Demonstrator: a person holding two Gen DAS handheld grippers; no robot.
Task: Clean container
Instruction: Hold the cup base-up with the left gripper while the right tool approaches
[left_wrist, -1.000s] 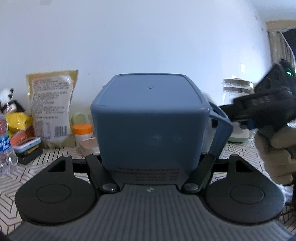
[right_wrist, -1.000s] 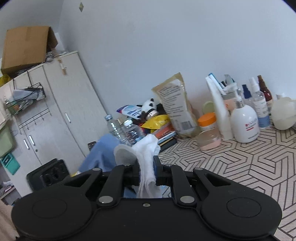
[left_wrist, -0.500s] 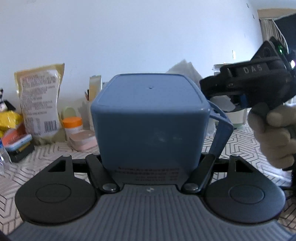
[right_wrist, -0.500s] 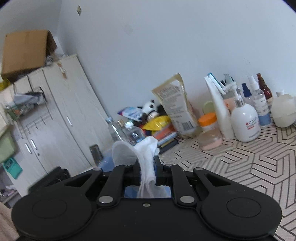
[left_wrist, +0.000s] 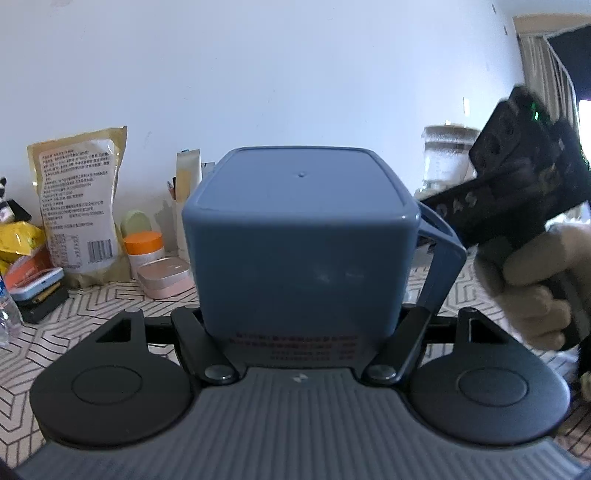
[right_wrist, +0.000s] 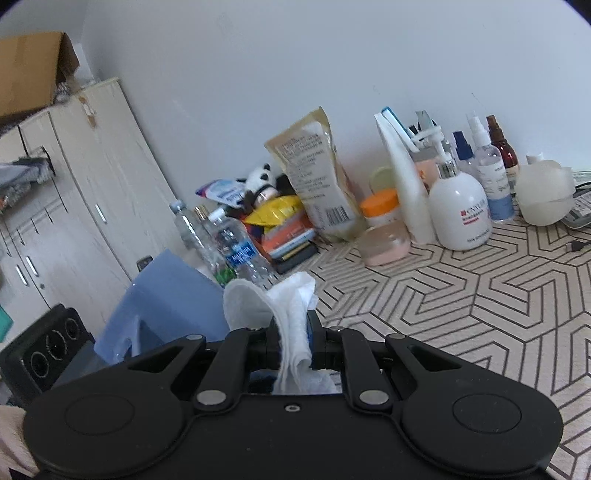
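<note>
In the left wrist view, the left gripper (left_wrist: 301, 325) has its jaws set wide and clamped on the two sides of a blue container (left_wrist: 299, 243), which fills the space between them and stands up well above them. The container's flat face is turned upward and a blue handle (left_wrist: 441, 258) sticks out past the right jaw. Beyond the right jaw, off to the side and higher up, a gloved hand (left_wrist: 532, 284) grips the handle of the right gripper (left_wrist: 517, 173), seen here blurred and from the side. Past the left jaw, on the patterned tabletop (left_wrist: 74, 317), stand a tan food bag (left_wrist: 79, 206), an orange-lidded jar (left_wrist: 144, 247) and a pink tin (left_wrist: 166, 277).

In the right wrist view, the right gripper's jaws are drawn narrow and pinch a white cloth (right_wrist: 291, 317), which rises above them and hangs down behind them. A round white pad (right_wrist: 245, 304) sits against the cloth just over the left jaw. The blue container lies left of the jaws and slightly ahead, close by. Farther ahead and to the right, a white pump bottle (right_wrist: 460, 210) stands among spray bottles against the wall. Water bottles (right_wrist: 229, 243) stand straight ahead of the left jaw.
</note>
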